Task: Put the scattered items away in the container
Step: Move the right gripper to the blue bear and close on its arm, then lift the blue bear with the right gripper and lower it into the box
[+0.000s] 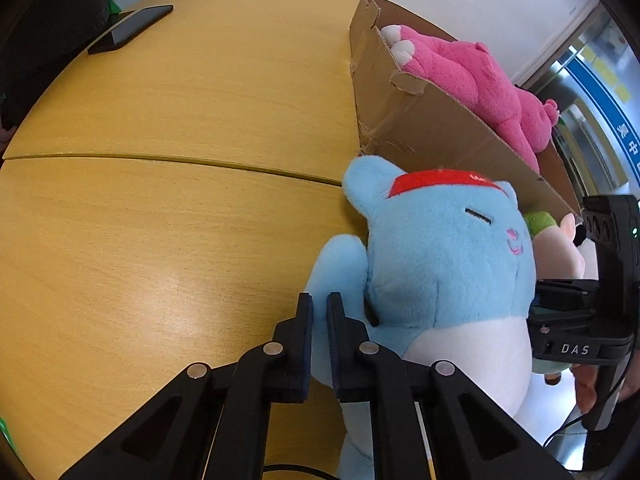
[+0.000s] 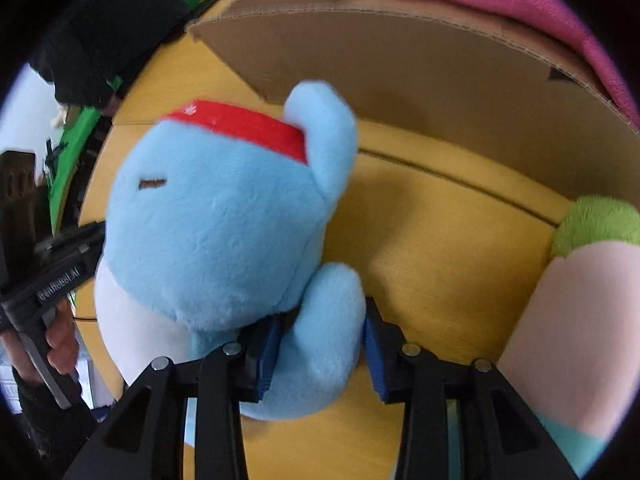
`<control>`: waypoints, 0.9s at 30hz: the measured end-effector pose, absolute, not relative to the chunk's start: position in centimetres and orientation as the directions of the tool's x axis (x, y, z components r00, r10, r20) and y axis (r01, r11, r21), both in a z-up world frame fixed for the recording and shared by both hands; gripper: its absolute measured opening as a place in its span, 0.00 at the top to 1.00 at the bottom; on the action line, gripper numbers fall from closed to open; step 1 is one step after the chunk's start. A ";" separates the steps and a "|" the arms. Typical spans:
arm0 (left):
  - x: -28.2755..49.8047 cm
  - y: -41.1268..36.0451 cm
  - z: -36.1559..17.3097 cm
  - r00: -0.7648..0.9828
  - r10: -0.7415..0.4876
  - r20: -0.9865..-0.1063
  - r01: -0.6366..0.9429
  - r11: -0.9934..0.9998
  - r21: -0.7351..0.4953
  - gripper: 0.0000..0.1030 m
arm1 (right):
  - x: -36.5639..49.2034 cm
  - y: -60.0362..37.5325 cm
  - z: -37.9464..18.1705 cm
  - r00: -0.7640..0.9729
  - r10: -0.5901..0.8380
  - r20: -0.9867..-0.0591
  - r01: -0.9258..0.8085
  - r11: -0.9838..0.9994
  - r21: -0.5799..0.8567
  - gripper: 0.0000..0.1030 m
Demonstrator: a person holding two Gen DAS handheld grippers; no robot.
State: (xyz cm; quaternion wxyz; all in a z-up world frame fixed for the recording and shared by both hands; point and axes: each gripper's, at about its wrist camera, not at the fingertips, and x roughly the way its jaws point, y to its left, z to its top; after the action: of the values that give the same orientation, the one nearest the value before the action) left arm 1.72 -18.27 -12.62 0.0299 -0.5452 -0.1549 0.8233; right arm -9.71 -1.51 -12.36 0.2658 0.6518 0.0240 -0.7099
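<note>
A light blue plush with a red headband and white belly is held between both grippers above the yellow table. My left gripper is shut on one of its arms. My right gripper is closed around its other arm. The plush also fills the right wrist view. The cardboard box stands just behind it and holds a pink plush. A pale pink plush with a green top lies on the table at the right.
A black phone lies at the far left of the yellow table. A seam runs across the table. Dark objects and green plants stand beyond the table's far left edge.
</note>
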 end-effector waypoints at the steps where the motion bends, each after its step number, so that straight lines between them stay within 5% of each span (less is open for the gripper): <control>1: 1.7 -18.1 -12.6 -0.401 0.221 -0.889 0.113 -0.951 -0.288 0.97 | -9.5 -1.7 -12.3 -0.015 -0.339 -0.941 0.416 -0.858 0.303 0.71; 7: 2.2 -17.3 -11.1 -0.403 0.303 -0.864 0.049 -0.935 -0.351 1.00 | -8.8 -1.8 -11.4 -0.049 -0.357 -0.933 0.414 -0.857 0.306 0.79; 18: 1.8 -19.3 -11.8 -0.412 0.265 -0.872 0.080 -0.942 -0.325 0.98 | -8.0 -0.8 -10.4 -0.103 -0.331 -0.938 0.436 -0.863 0.256 0.80; 21: 1.4 -19.6 -12.6 -0.393 0.254 -0.884 0.073 -0.949 -0.305 0.70 | -8.2 -0.8 -11.1 -0.095 -0.330 -0.939 0.429 -0.865 0.260 0.79; 23: 1.1 -20.4 -13.2 -0.388 0.268 -0.882 0.083 -0.943 -0.323 0.43 | -8.5 -1.0 -11.0 -0.096 -0.329 -0.940 0.434 -0.863 0.258 0.79; 25: 0.8 -21.3 -13.6 -0.389 0.350 -0.852 0.085 -0.908 -0.411 0.27 | -8.8 -1.2 -11.3 -0.093 -0.325 -0.941 0.437 -0.863 0.254 0.78; 27: 0.7 -21.5 -13.9 -0.385 0.434 -0.815 0.055 -0.870 -0.490 0.24 | -9.0 -1.3 -11.5 -0.091 -0.321 -0.943 0.441 -0.862 0.251 0.78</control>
State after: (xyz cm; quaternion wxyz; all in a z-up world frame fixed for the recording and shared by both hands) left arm 0.67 -21.52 -13.85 0.1183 -0.5418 -0.2257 0.8009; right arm -8.96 -1.34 -11.49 0.2583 0.6228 0.0481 -0.7370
